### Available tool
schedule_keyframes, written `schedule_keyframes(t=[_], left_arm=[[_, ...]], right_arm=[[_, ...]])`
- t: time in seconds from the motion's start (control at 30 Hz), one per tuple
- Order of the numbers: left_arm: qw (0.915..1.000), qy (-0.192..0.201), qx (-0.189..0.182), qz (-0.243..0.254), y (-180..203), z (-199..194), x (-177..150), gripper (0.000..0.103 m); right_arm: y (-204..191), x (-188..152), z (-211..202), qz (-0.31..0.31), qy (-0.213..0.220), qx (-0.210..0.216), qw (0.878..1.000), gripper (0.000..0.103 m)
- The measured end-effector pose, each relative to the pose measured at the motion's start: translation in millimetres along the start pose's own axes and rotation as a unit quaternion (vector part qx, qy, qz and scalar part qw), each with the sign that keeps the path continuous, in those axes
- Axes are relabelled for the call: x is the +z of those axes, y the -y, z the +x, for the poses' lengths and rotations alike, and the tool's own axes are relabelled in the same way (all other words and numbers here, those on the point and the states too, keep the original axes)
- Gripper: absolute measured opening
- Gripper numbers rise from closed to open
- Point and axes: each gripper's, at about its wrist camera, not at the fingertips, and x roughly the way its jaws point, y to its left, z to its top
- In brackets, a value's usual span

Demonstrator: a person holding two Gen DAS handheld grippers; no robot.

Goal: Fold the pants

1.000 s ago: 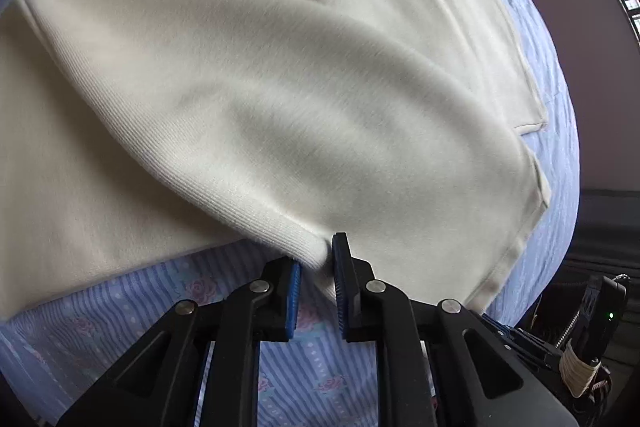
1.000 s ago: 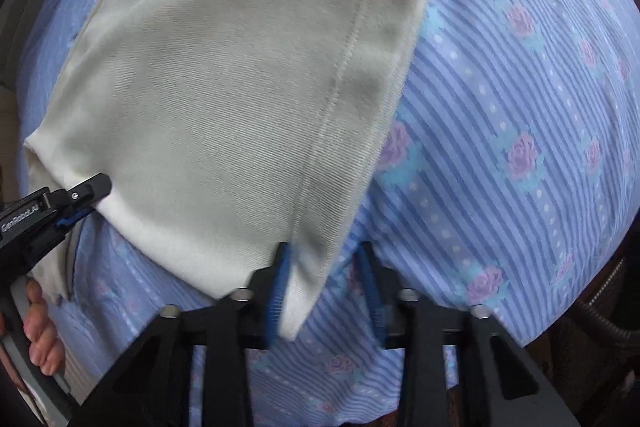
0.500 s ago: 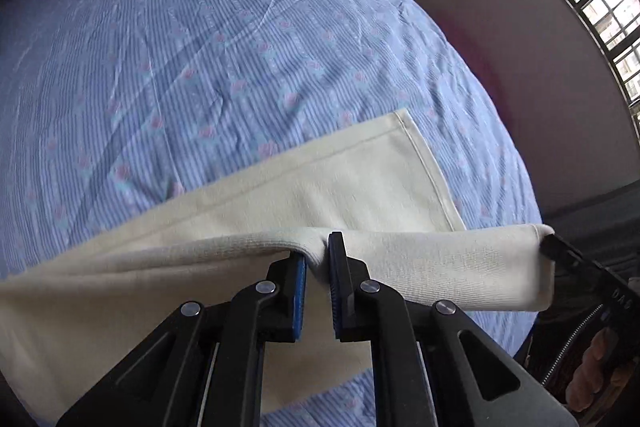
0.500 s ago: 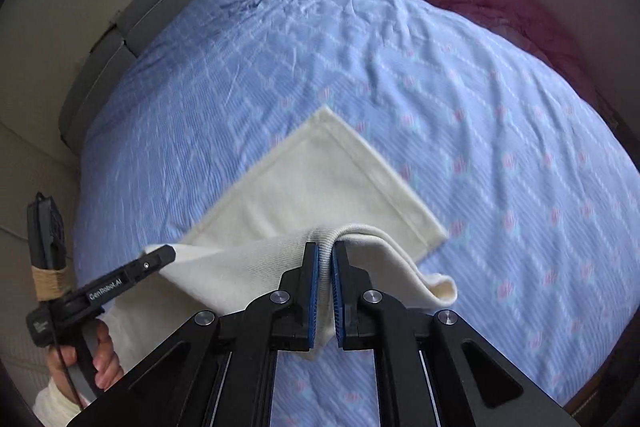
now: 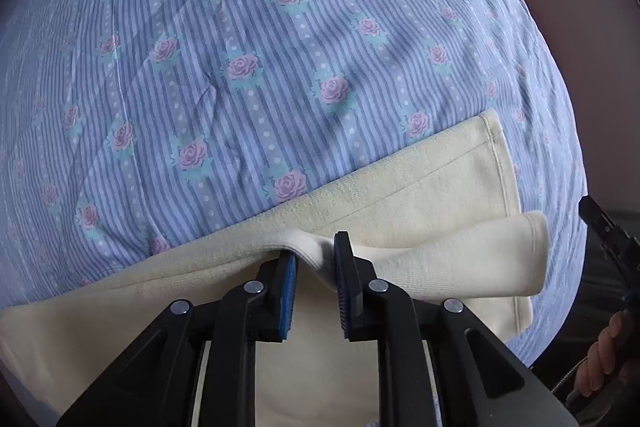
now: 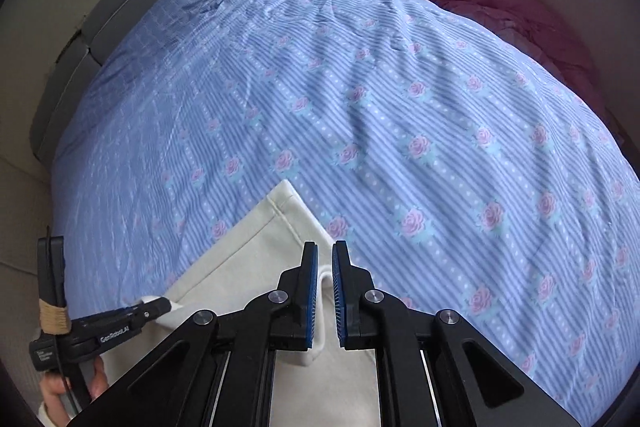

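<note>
Across the lower half of the left wrist view, the cream pants (image 5: pixel 420 187) lay on the blue striped bedsheet (image 5: pixel 280 47), long axis running left to right, hem end at the right. The left gripper (image 5: pixel 316 259) had just been opening; a raised fold sat between its parted pads, no longer squeezed. From the right wrist view, the pants (image 6: pixel 248 267) pointed a hemmed corner up and away, and the right gripper (image 6: pixel 325 267) pinched a folded edge.

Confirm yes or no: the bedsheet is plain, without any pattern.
No: the bedsheet is blue-striped with pink roses, seen plainly beyond the cream pants.
</note>
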Motion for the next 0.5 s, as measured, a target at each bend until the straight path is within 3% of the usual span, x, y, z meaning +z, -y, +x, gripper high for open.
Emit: schedule_keyframes(t=[0.03, 0.1, 0.17, 0.23, 0.3, 0.33, 0.4, 0.5], left_arm=[[0.9999, 0.004, -0.014, -0.008, -1.4, -4.4, 1.6, 0.033], [0.9984, 0.014, -0.045, -0.031, -5.2, -15.0, 5.7, 0.045], [0.9963, 0.067, -0.044, -0.029, -0.8, -38.3, 12.4, 0.061], [0.9926, 0.12, -0.012, 0.015, 17.6, -62.7, 14.5, 0.071], [0.9846, 0.141, 0.009, 0.103, 46.6, -71.1, 13.3, 0.073], [0.9771, 0.142, 0.021, 0.156, 63.0, -70.5, 8.2, 0.073], [0.954, 0.142, 0.05, 0.26, 94.5, -62.9, -4.5, 0.073], [0.9077, 0.14, 0.116, 0.378, 130.4, -33.4, -22.0, 0.073]], right_arm=[[4.1, 0.9, -2.7, 0.002, 0.001, 0.0, 1.0, 0.014], [11.4, -1.8, -10.5, 0.002, 0.013, -0.017, 1.0, 0.033], [17.0, -10.6, -21.9, -0.005, 0.031, -0.034, 0.999, 0.04], [20.2, -21.1, -29.4, -0.019, 0.037, -0.044, 0.998, 0.04], [23.0, -33.4, -35.0, -0.027, 0.034, -0.054, 0.998, 0.04], [25.3, -40.6, -38.4, -0.025, 0.034, -0.05, 0.998, 0.04], [30.7, -56.0, -44.0, -0.019, 0.032, -0.043, 0.998, 0.04], [41.1, -79.4, -48.2, -0.008, 0.026, -0.044, 0.999, 0.04]])
